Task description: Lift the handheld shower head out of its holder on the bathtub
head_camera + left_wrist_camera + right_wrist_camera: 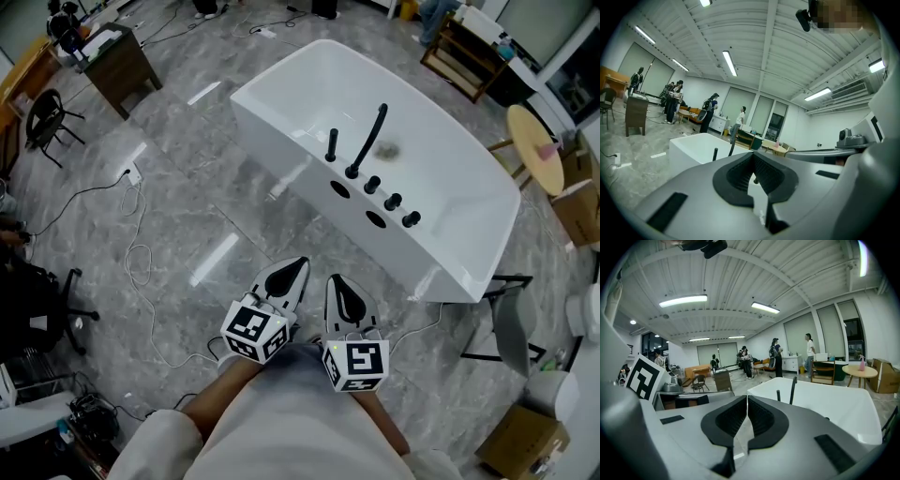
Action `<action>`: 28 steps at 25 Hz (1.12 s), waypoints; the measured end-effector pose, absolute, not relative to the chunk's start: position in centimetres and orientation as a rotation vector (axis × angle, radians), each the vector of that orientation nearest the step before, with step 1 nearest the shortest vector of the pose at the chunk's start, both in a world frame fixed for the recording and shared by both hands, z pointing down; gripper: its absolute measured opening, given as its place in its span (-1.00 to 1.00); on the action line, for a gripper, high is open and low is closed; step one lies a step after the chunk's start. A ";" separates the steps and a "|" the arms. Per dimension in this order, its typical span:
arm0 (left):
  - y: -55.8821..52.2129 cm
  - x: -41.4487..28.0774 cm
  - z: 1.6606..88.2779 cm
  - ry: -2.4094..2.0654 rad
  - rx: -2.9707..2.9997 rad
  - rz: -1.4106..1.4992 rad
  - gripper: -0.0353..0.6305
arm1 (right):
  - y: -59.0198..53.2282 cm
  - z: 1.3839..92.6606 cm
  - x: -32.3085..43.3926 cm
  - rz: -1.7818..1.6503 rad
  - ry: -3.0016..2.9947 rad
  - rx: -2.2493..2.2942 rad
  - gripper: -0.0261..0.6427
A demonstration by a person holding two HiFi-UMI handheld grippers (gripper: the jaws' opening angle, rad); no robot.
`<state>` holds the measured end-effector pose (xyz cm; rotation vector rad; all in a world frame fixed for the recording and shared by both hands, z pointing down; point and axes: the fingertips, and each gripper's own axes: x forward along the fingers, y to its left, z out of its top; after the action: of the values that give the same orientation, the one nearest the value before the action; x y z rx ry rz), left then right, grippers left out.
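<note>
Together, left gripper point(297, 265), right gripper point(335, 282) point toward bathtub point(281, 131)

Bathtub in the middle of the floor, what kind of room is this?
Probably a big workshop or studio hall, not a bathroom. The white bathtub stands alone on a grey floor, loose cables trail across it, and a wooden desk and black chair sit nearby.

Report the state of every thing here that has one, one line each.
bathtub: no water visible in it
handheld shower head: upright on the bathtub rim, not yet lifted
spout: no water running
left claw: shut, empty, short of the bathtub
right claw: shut, empty, short of the bathtub
</note>
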<state>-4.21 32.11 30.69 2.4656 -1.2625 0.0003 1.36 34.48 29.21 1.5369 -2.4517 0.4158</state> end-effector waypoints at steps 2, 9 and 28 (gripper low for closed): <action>30.8 -5.0 30.4 -1.255 2.470 0.001 -0.88 | 33.3 29.0 0.5 0.411 -2.447 1.540 -0.86; 26.9 -8.1 29.4 -1.276 2.501 -0.019 -0.88 | 29.3 28.3 -2.0 0.388 -2.431 1.577 -0.86; 18.2 -15.3 28.2 -1.258 2.536 -0.109 -0.88 | 20.5 27.5 -6.7 0.331 -2.382 1.691 -0.86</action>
<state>-15.32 18.22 28.20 2.5360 -1.2584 -0.1092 -6.70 20.49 27.52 1.6905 -2.3820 0.3310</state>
